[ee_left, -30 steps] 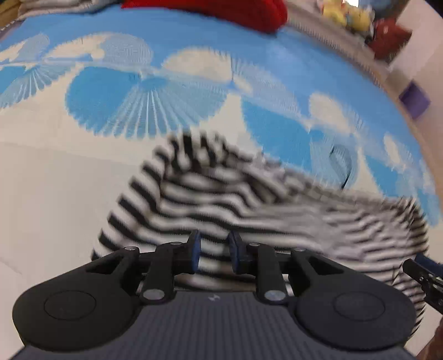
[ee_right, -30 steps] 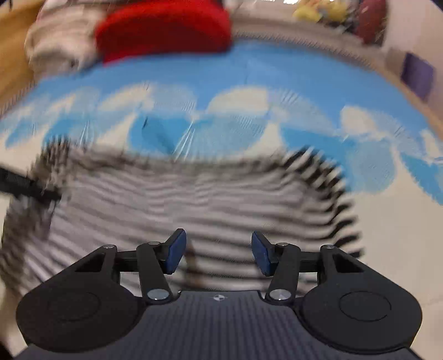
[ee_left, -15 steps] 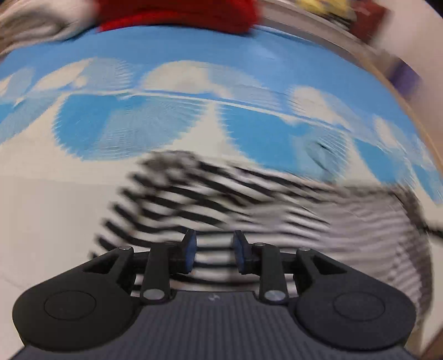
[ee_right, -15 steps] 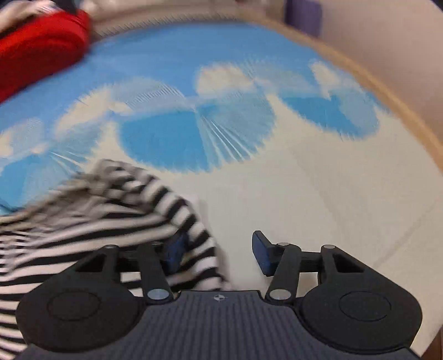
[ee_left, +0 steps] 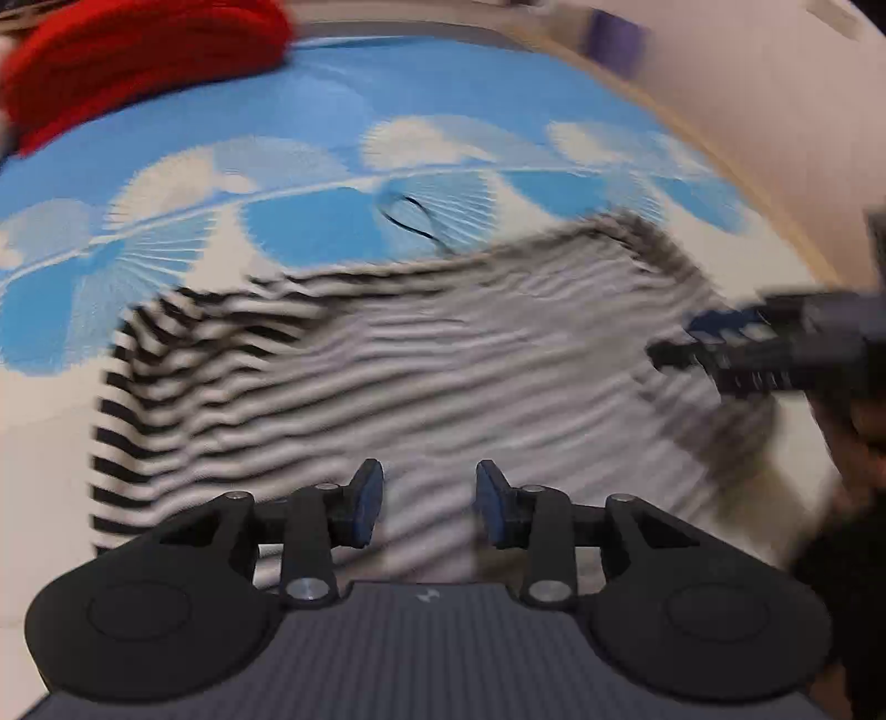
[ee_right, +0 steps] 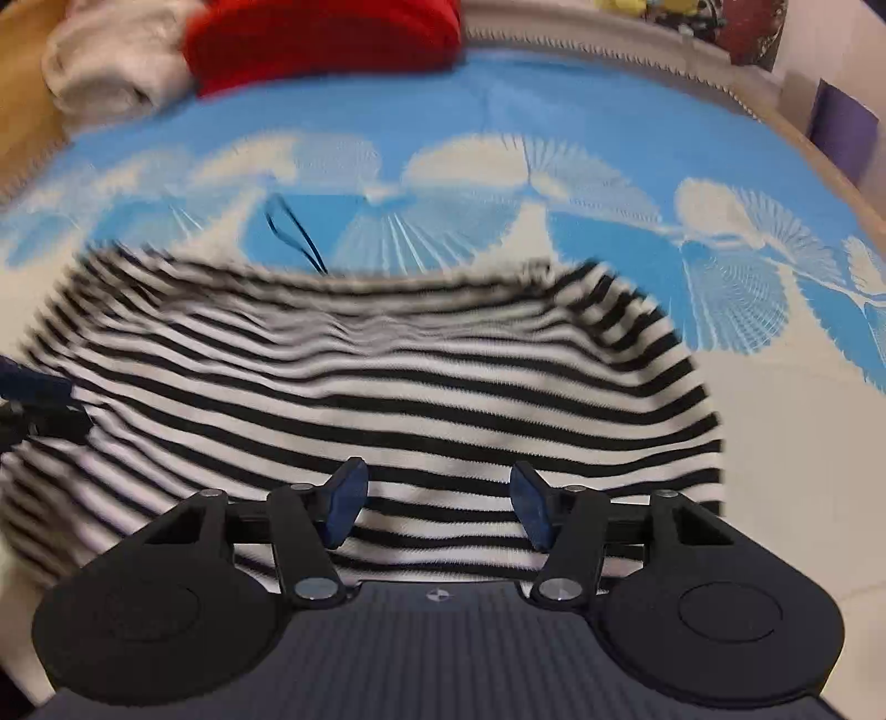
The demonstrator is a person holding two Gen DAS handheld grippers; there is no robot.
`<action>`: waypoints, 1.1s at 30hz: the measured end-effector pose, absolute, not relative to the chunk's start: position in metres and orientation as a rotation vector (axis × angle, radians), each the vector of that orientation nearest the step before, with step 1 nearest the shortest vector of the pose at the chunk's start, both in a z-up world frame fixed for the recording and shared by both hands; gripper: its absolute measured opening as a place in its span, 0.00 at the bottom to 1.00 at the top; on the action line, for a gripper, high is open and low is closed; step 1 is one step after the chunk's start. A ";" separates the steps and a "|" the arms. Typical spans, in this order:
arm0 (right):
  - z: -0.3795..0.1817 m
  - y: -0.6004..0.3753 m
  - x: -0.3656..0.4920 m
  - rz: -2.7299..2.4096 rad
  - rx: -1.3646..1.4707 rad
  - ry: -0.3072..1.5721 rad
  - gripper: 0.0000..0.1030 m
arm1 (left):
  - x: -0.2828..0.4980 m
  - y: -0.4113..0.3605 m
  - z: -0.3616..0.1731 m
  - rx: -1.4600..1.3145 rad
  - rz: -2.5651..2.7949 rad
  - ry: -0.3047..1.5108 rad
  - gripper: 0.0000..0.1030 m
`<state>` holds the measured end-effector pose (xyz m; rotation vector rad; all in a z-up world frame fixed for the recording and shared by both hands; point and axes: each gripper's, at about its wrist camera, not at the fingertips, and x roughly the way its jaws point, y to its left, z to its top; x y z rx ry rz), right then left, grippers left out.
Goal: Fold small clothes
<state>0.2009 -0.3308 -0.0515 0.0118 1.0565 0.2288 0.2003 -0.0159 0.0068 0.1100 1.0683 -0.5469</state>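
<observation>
Both tools' jaws are opening, gripping nothing: left tool [ee_left: 426,501] and right tool [ee_right: 437,501] hover over the black-and-white striped knit garment [ee_right: 387,399], spread on the blue-and-cream patterned bed cover [ee_right: 554,99], bare beyond its edges.

Striped garment [ee_right: 387,399]: spread on the patterned mat [ee_right: 554,122], in front of both grippers.
Left gripper [ee_left: 429,501]: over the garment's near edge, toward its left side.
Right gripper [ee_right: 437,501]: over the near edge, toward its right side.
Loop of cord [ee_right: 293,232]: on the mat, just behind the garment.
Folded knit [ee_right: 321,39]: at the mat's far edge.
Pale bundle [ee_right: 111,66]: left of the folded knit.
</observation>
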 end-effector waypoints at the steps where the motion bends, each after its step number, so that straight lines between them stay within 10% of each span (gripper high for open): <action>1: -0.050 -0.334 0.193 0.264 0.009 1.070 0.59 | 0.194 -0.018 -0.001 0.148 -0.571 1.105 0.43; 14: -0.081 -0.379 0.156 0.038 -0.169 1.336 0.62 | 0.158 -0.007 -0.039 0.399 -0.462 1.220 0.43; 25: 0.036 -0.434 0.076 -0.005 -0.009 0.709 0.61 | 0.111 0.088 0.027 -0.130 -0.167 0.940 0.54; 33: 0.020 -0.459 0.070 -0.112 0.085 0.754 0.61 | 0.122 0.125 -0.012 -0.399 -0.006 1.118 0.55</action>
